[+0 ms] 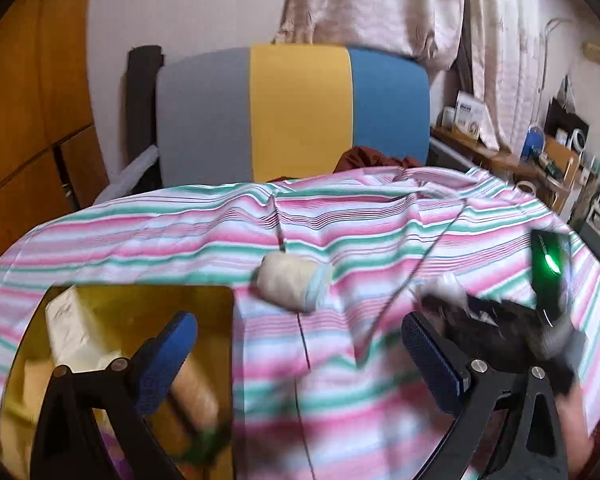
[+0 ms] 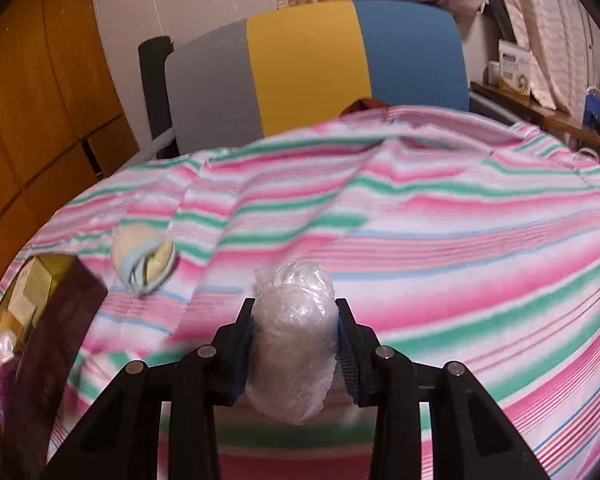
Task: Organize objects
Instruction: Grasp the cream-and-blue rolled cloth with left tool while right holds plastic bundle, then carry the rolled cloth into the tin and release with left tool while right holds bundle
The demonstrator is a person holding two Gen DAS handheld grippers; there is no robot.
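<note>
On the striped sheet: the work surface is a cloth in pink, green and white stripes (image 2: 440,240), draped and wrinkled, with a grey, yellow and blue panel (image 2: 308,64) standing behind it.
Right claw: my right claw (image 2: 296,344) is clamped on a plastic-wrapped bundle (image 2: 294,344), pads pressing its two sides, the bundle bulging above and below them.
Left claw: my left claw (image 1: 300,356) stands wide apart with nothing between its blue pads (image 1: 168,356); it holds nothing.
Loose thing: a rolled cream cloth with a pale blue edge (image 1: 294,282) lies on the sheet, ahead of my left claw and roughly centred between its fingers.
Its long axis: runs across my left view, left to right, slightly tilted.
Box: an open yellow box (image 1: 220,300) sits low on the left, with a cream packet (image 1: 76,328) inside; in the right view it lies far left (image 2: 44,280), well apart from the bundle I grip.
Key relation: the box lies to the left of both claws, and my left claw is the nearer to it and to the roll; my held bundle would have to cross leftward past the roll.
Writing: a white carton (image 2: 514,66) on the far shelf carries print too small to read; nothing else is legible.
</note>
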